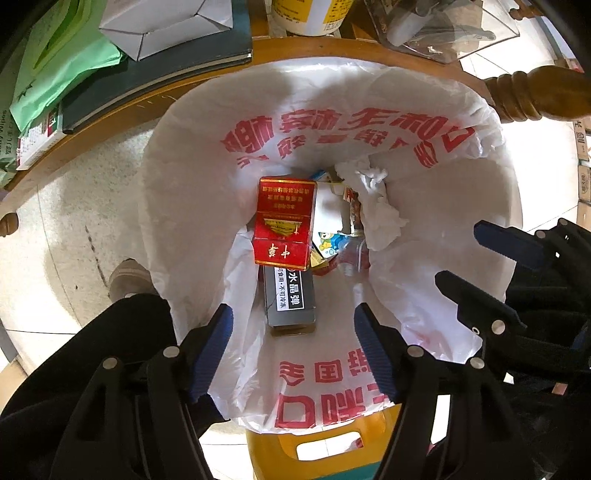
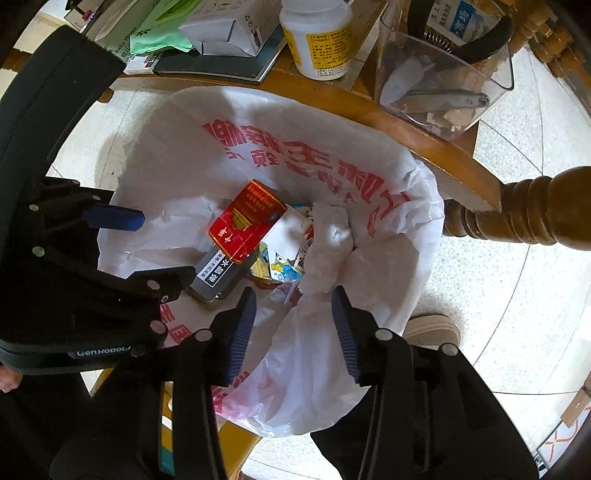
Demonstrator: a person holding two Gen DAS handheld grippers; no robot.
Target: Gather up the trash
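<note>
A bin lined with a white plastic bag (image 1: 207, 155) printed in red sits on the floor below both grippers; the bag also shows in the right wrist view (image 2: 388, 280). Inside lie a red cigarette pack (image 1: 284, 221) (image 2: 245, 219), a dark grey box (image 1: 291, 299) (image 2: 216, 275), a crumpled white tissue (image 1: 376, 206) (image 2: 328, 251) and a colourful wrapper (image 1: 330, 240) (image 2: 282, 271). My left gripper (image 1: 293, 325) is open and empty above the bin; it shows in the right wrist view (image 2: 166, 247). My right gripper (image 2: 293, 306) is open and empty above the bin; it shows in the left wrist view (image 1: 458, 254).
A wooden table edge (image 1: 110, 110) (image 2: 424, 136) runs behind the bin, carrying a dark book (image 1: 166, 70), a white box (image 2: 229, 29), a white bottle (image 2: 317, 40) and a clear container (image 2: 443, 74). A turned table leg (image 2: 524, 210) stands at right. A shoe (image 2: 432, 328) rests on the tiled floor.
</note>
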